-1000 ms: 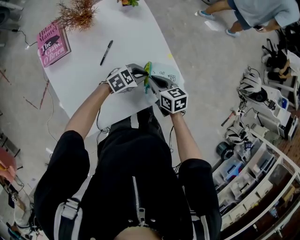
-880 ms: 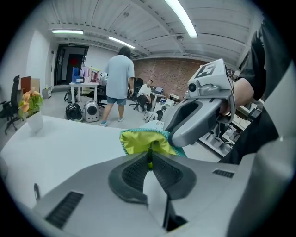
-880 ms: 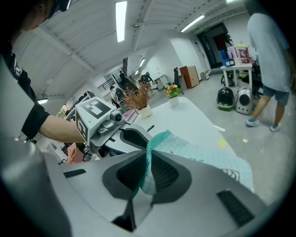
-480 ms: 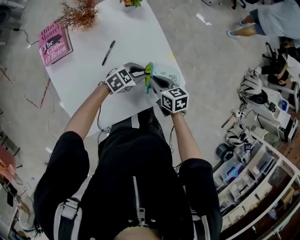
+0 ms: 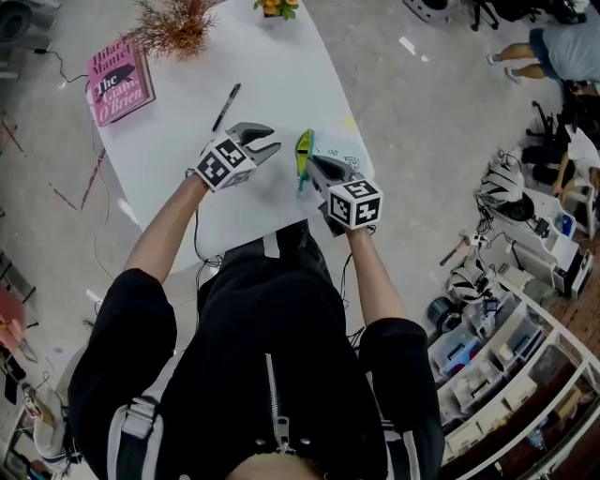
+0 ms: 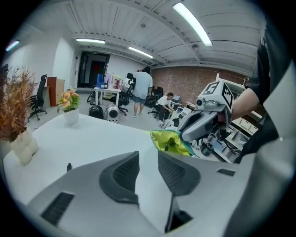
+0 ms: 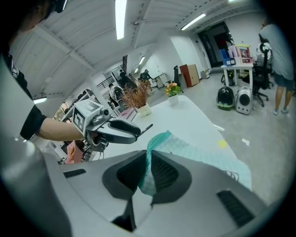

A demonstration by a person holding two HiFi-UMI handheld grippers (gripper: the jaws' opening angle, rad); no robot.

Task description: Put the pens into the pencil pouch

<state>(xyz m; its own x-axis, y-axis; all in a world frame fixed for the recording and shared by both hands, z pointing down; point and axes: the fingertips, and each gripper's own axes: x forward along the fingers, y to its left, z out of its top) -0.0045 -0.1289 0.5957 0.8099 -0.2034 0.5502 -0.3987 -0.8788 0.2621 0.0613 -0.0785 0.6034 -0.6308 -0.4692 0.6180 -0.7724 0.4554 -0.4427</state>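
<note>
My right gripper (image 5: 313,162) is shut on the rim of the teal pencil pouch (image 5: 304,156), holding its yellow-lined mouth up off the white table (image 5: 272,75). In the right gripper view the pouch (image 7: 199,150) fabric is pinched between the pads. A dark pen end (image 6: 173,143) shows inside the pouch (image 6: 170,140) mouth. My left gripper (image 5: 272,139) sits a little left of the pouch; its jaws have just been opening and nothing is between them (image 6: 147,157). A black pen (image 5: 226,106) lies on the table beyond the left gripper.
A pink book (image 5: 120,82) lies at the table's far left corner. A dried plant in a pale vase (image 5: 178,23) and a small flower pot (image 5: 277,7) stand at the far end. People and cluttered shelves (image 5: 506,309) are on the floor to the right.
My left gripper has pulled away leftward from the pouch mouth and its jaws have opened. The right gripper still holds the pouch in the same spot.
</note>
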